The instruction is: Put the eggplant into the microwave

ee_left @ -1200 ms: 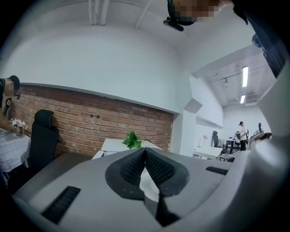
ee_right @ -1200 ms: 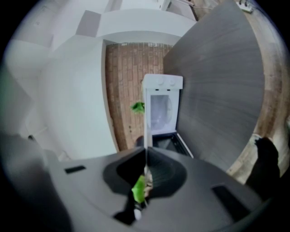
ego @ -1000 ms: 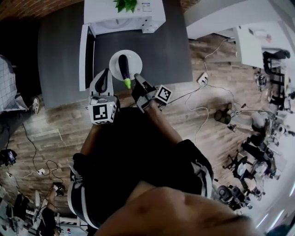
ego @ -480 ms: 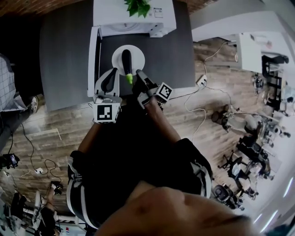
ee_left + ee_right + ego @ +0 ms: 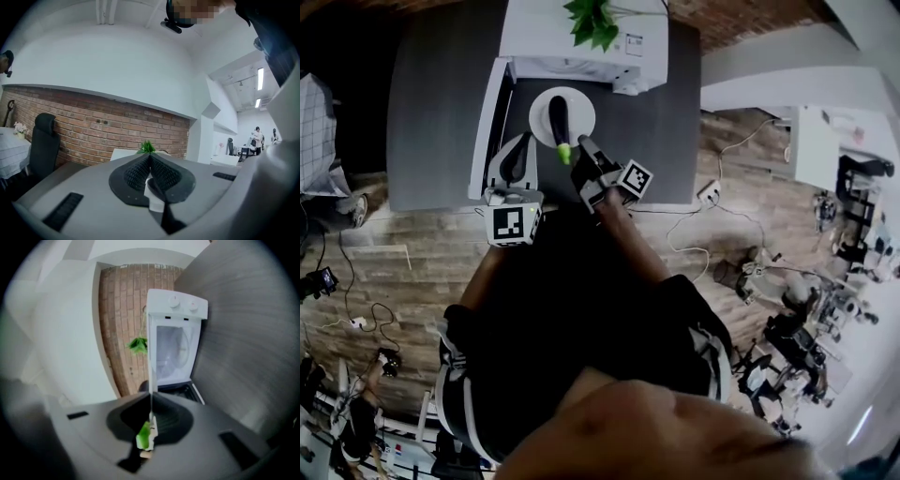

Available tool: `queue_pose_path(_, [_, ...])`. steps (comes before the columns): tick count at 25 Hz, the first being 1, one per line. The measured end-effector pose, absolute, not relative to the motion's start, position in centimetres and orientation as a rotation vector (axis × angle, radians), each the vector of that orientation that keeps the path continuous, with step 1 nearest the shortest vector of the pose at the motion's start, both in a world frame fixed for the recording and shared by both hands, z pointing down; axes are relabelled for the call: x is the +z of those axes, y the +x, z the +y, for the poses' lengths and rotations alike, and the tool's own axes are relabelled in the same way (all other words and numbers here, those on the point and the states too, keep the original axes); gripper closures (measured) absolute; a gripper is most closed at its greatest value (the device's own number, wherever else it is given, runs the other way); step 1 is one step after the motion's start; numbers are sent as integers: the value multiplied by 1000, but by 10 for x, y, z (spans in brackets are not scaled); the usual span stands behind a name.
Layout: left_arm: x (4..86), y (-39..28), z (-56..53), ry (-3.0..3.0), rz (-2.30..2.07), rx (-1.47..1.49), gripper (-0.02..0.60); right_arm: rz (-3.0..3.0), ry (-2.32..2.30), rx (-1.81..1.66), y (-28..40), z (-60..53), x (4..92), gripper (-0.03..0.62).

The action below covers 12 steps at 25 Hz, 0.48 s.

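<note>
- White plate [image 5: 581, 105] sits clamped by its near rim in our right gripper [image 5: 579, 148]. The jaws are almost together on that rim. In the right gripper view [image 5: 150, 425] the plate shows as a thin edge-on strip [image 5: 151, 371] running out from between the pads.
- We see the eggplant [image 5: 557, 117] lying on the plate just ahead of the right gripper. Its green stem [image 5: 564, 153] is close beside the jaw tips, and its dark body points away from them.
- In the right gripper view the stem [image 5: 144, 434] shows right at the pads.
- Straight ahead of the right gripper stands the microwave [image 5: 572, 47], its cavity [image 5: 173, 352] facing the gripper. Its door [image 5: 494, 112] is swung open on the left gripper's side.
- Since a second ago we have carried the plate and eggplant nearer the microwave. A strip of grey table [image 5: 441, 112] used to show between the plate's far rim and the microwave's front, and now the rim nearly meets the opening.
- Our right gripper's hold on the rim looks the same as before.
- Our left gripper [image 5: 521, 141] has its jaws closed together with nothing gripped, as its own view [image 5: 150, 161] shows. It sits to the left of the right gripper, just beside the open door, and it has also come forward alongside that door.
- A green plant [image 5: 591, 23] stands on top of the microwave, beyond both grippers.
</note>
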<state>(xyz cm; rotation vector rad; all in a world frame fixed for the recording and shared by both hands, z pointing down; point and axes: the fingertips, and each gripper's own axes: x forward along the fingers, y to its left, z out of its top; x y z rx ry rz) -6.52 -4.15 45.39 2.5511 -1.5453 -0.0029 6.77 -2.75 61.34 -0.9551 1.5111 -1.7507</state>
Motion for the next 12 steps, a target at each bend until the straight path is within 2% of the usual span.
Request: queue_pose_path(12, [450,-60,-61,2506,-1673,5,546,1540,-928,-1791,88,-68,644,557])
